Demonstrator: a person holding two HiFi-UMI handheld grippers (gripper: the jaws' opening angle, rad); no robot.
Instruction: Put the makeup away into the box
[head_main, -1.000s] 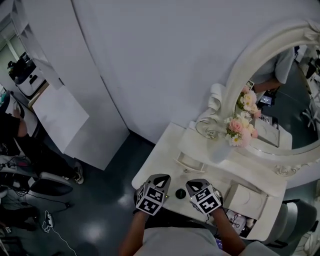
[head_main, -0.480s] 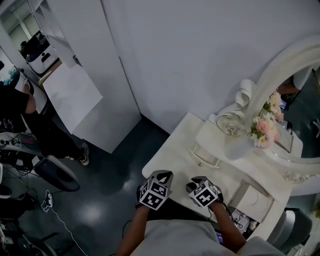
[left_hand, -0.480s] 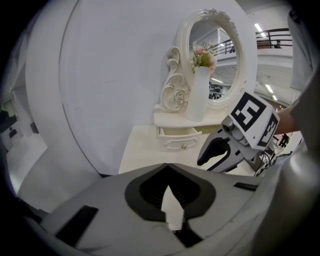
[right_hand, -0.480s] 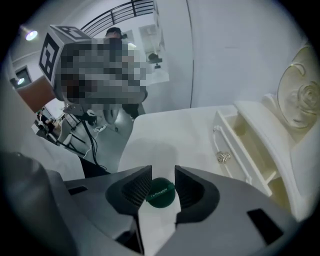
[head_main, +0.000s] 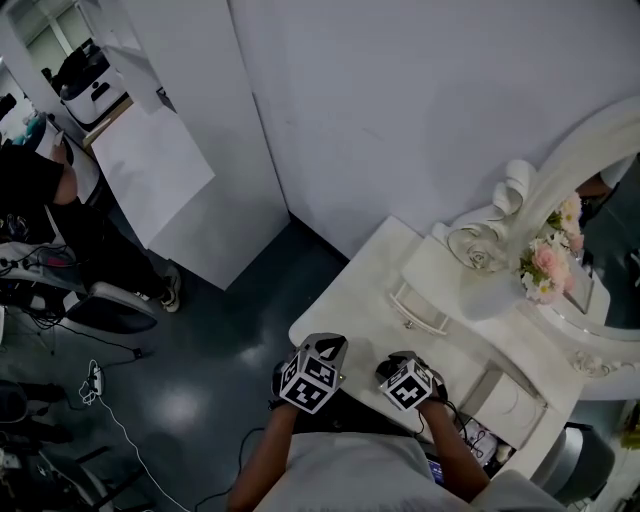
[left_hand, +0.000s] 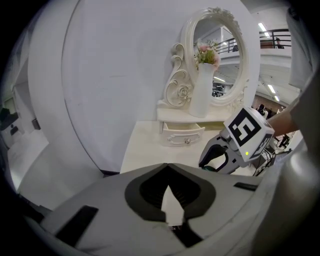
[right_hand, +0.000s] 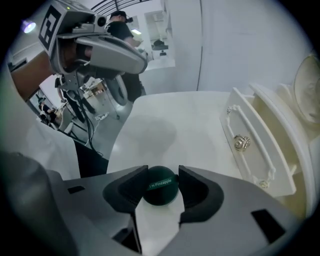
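Note:
A dark green round makeup jar (right_hand: 160, 187) with a pale label band stands on the white vanity top (right_hand: 170, 130). My right gripper (right_hand: 163, 172) points steeply down over it. Its jaws have just been opening and now flank the jar on both sides without pressing it. In the head view the right gripper (head_main: 398, 372) covers the jar. My left gripper (left_hand: 167, 166) is shut and empty, hanging over the table's near edge to the left (head_main: 322, 350). A white lidded box (head_main: 508, 398) sits on the table to the right.
A small drawer unit (right_hand: 255, 145) with a crystal knob stands just right of the jar, its drawer pulled out. Behind it are an ornate white mirror (left_hand: 215, 55) and a white vase of pink flowers (head_main: 545, 265). A seated person (head_main: 40, 210) is far left.
The dark jar that showed between the two grippers is now hidden under the right gripper, which has sunk toward the table. The left gripper dropped slightly. The head view has swung.

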